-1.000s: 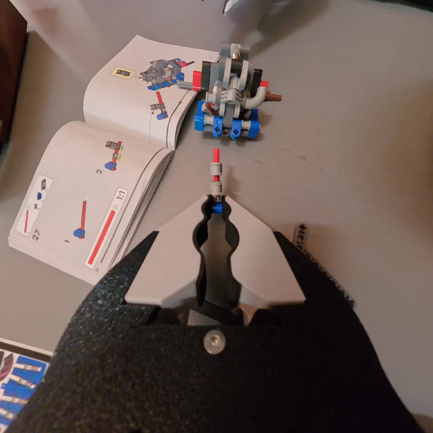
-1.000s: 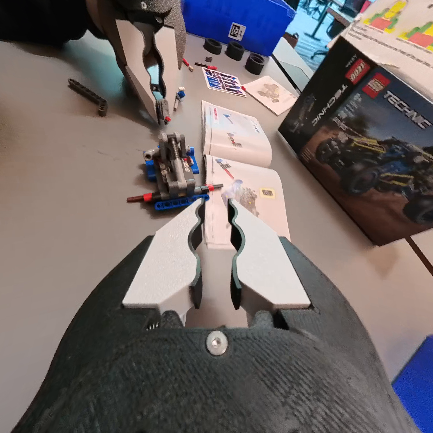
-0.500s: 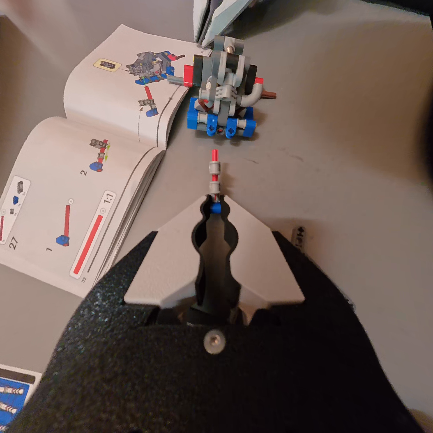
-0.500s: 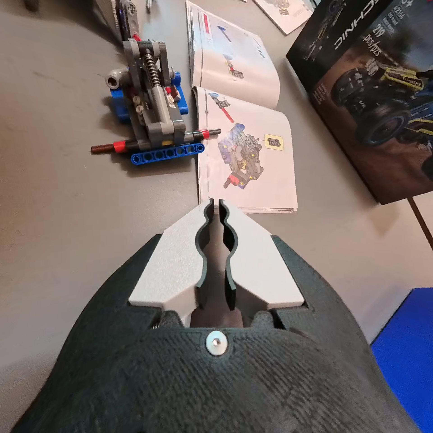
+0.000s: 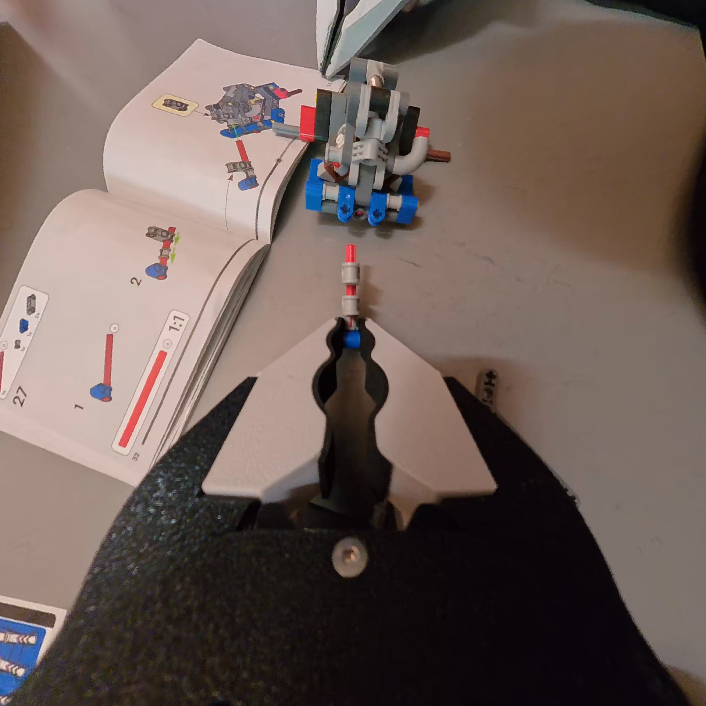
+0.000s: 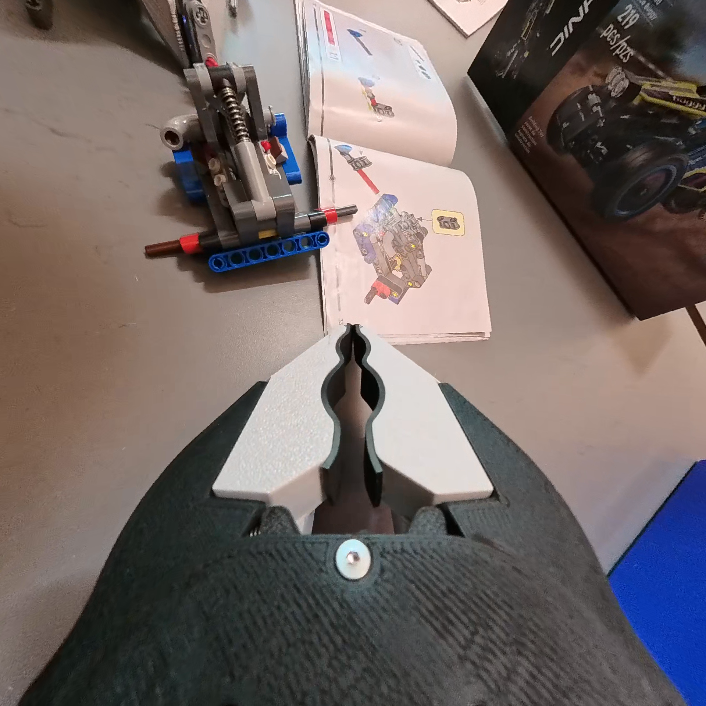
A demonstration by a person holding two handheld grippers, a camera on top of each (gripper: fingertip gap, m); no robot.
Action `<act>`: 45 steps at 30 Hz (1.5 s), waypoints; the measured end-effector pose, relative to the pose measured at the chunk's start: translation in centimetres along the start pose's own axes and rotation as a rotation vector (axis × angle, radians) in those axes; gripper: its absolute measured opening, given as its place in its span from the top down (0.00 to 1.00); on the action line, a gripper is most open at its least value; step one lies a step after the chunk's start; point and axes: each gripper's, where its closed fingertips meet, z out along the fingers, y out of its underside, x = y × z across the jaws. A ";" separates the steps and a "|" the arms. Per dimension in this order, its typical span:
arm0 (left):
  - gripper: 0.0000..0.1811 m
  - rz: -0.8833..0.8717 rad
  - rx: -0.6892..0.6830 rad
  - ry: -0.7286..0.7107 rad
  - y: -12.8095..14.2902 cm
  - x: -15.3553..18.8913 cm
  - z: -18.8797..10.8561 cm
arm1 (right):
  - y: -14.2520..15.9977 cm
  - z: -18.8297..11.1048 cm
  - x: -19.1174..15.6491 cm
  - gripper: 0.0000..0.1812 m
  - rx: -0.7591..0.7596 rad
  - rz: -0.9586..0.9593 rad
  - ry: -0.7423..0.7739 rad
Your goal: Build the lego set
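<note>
Left wrist view: the left gripper (image 5: pixel 350 332) has its fingers clamped on the blue connector end of a red axle (image 5: pixel 350 284), which carries two grey bushes and points forward, above the grey table (image 5: pixel 535 290), at the partly built model (image 5: pixel 363 153). The model stands upright on its blue base just beside the open instruction booklet (image 5: pixel 153 237), with one axle end reaching over the page edge. Only this view shows the held axle in full, a grey beam (image 5: pixel 488 386) lying just right of the fingers, and a sticker sheet (image 5: pixel 23 642) at the lower left corner. The tips of the right gripper (image 5: pixel 344 46) enter at the top edge, above the model. Right wrist view: the right gripper (image 6: pixel 353 329) has its fingertips together with nothing between them, poised over the near edge of the booklet (image 6: pixel 401 237). The model (image 6: pixel 240 164) is seen from the opposite side, which reveals its coil spring, a long blue beam along its near edge, and a cross axle with red bushes. Only this view shows the dark set box (image 6: pixel 596 126) to the right of the booklet and a blue surface (image 6: pixel 668 565) at the lower right. The left gripper (image 6: pixel 191 34) appears at the top, behind the model, its state not readable from here.
</note>
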 end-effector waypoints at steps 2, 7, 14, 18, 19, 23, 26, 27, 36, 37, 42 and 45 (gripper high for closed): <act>0.97 -0.004 0.000 0.003 0.0 0.0 0.0 | 0.0 0.0 0.0 1.00 0.000 0.001 0.000; 0.97 -0.004 0.000 0.003 0.0 0.0 0.0 | 0.0 0.0 0.0 1.00 -0.001 0.003 0.000; 0.97 -0.002 0.000 0.002 0.0 0.0 0.0 | 0.0 0.0 0.0 1.00 -0.001 0.004 0.000; 0.97 -0.003 0.000 0.003 0.0 0.0 0.0 | -0.2 0.2 0.2 1.00 0.003 -0.021 0.023; 0.97 -0.003 0.000 0.002 0.0 0.0 0.0 | -0.3 0.2 0.2 1.00 0.004 -0.037 0.035; 0.97 -0.002 0.000 0.002 0.0 0.0 0.0 | -0.3 0.4 0.2 1.00 -0.008 -0.085 0.056; 0.97 -0.002 0.000 0.001 0.0 0.0 0.0 | -0.6 0.5 0.2 0.99 -0.001 -0.106 0.069; 0.97 -0.002 0.000 0.002 0.0 0.0 0.0 | -0.9 0.5 0.0 0.99 0.010 -0.113 0.060; 0.97 -0.003 0.000 0.002 0.0 0.0 0.0 | -1.2 0.6 -1.1 1.00 0.026 -0.091 -0.009; 0.97 -0.004 0.000 0.003 0.0 0.0 0.0 | -1.2 0.6 -1.0 1.00 0.022 -0.084 -0.008; 0.97 -0.006 0.000 0.005 0.0 0.0 0.0 | -0.2 0.7 0.7 1.00 -0.041 -0.085 0.093; 0.97 -0.006 0.000 0.005 0.0 0.0 0.0 | -0.2 0.7 0.8 1.00 -0.042 -0.067 0.099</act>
